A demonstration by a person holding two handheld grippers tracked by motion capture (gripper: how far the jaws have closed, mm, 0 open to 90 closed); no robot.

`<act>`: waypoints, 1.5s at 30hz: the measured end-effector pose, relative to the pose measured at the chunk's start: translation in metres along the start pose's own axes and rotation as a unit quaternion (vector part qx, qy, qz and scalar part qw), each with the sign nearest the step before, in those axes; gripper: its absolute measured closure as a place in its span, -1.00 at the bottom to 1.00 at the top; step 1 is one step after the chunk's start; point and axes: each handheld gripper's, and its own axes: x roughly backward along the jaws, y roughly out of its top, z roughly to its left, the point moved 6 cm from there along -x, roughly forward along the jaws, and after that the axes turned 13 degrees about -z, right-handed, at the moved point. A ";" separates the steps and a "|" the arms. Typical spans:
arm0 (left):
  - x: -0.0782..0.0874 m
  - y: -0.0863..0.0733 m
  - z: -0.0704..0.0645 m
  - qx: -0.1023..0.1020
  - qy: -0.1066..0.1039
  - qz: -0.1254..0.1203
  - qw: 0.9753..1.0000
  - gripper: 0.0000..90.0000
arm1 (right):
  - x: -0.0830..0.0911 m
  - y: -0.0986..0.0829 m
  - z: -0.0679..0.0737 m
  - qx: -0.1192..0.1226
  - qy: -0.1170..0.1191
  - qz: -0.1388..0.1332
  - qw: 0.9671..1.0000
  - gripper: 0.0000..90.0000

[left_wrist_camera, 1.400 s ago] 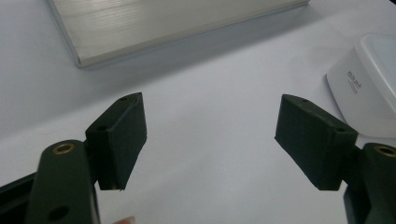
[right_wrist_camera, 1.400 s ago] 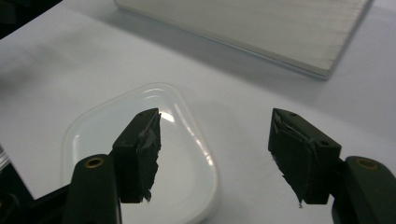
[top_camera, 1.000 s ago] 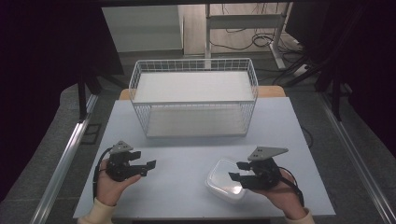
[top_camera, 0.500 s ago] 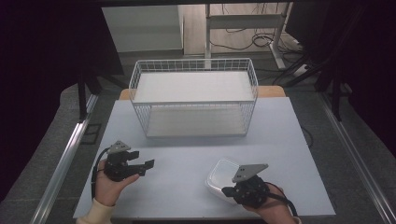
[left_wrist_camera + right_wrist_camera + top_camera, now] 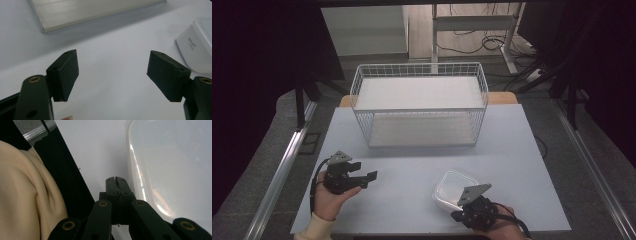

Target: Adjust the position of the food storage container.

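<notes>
One translucent plastic container (image 5: 453,189) on table (image 5: 522,150); wire basket (image 5: 419,107) behind.

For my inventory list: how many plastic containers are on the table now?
1. The translucent white plastic container lies on the near right part of the pale blue table, beside the right tongs. The white wire basket at the far side appears empty.

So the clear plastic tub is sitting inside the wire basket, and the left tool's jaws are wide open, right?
Not quite. The plastic tub sits on the table in front of the wire basket, not inside it, as the high view shows. It lies by the right gripper. The left gripper does have its jaws wide open.
</notes>
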 end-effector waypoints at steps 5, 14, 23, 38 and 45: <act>0.000 0.000 0.000 0.000 0.000 0.000 1.000 -0.44 | 0.003 -0.003 -0.005 0.010 -0.019 0.007 1.000 1.00; -0.001 -0.001 0.000 0.000 0.000 0.001 1.000 -0.44 | 0.014 -0.010 -0.023 0.004 -0.065 0.014 0.998 1.00; -0.002 -0.001 -0.001 0.001 0.000 0.002 1.000 -0.44 | 0.026 -0.016 -0.047 -0.018 -0.101 0.007 0.995 1.00; -0.003 -0.002 0.000 0.001 -0.001 0.002 1.000 -0.44 | 0.037 -0.027 -0.074 -0.049 -0.148 0.003 0.988 1.00; -0.004 -0.002 -0.001 0.002 -0.001 0.003 1.000 -0.44 | 0.038 -0.028 -0.085 -0.058 -0.167 -0.006 0.984 1.00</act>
